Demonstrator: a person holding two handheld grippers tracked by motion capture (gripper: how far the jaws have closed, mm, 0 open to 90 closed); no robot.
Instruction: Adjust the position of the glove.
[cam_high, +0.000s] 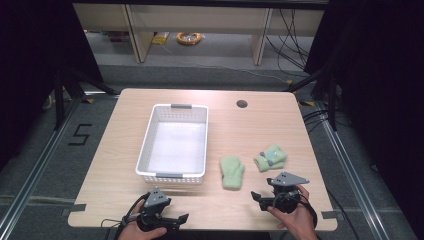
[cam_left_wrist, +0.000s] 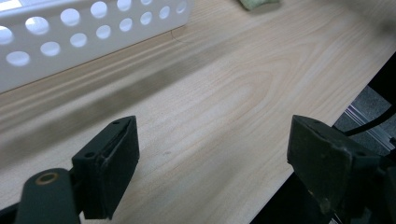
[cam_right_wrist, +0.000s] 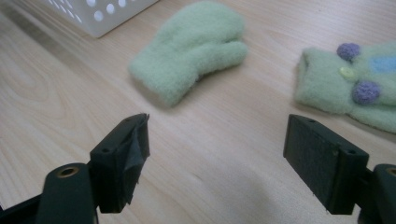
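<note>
A wooden table (cam_high: 125, 145) carries a white basket (cam_high: 146, 145) and two green mittens (cam_high: 232, 172).

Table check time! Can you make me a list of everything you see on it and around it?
Surface: light wood table, round hole near the far edge.
Job's things: white basket, empty; plain green mitten lying flat; decorated green mitten to its right, apart from it.
Clutter: nothing seen.
Grippers: left gripper open over bare wood; right gripper open, short of the mittens.
Cables: black cable trails from the left gripper; more on the floor.
Surroundings: grey floor, wooden furniture legs, yellow coil.
</note>
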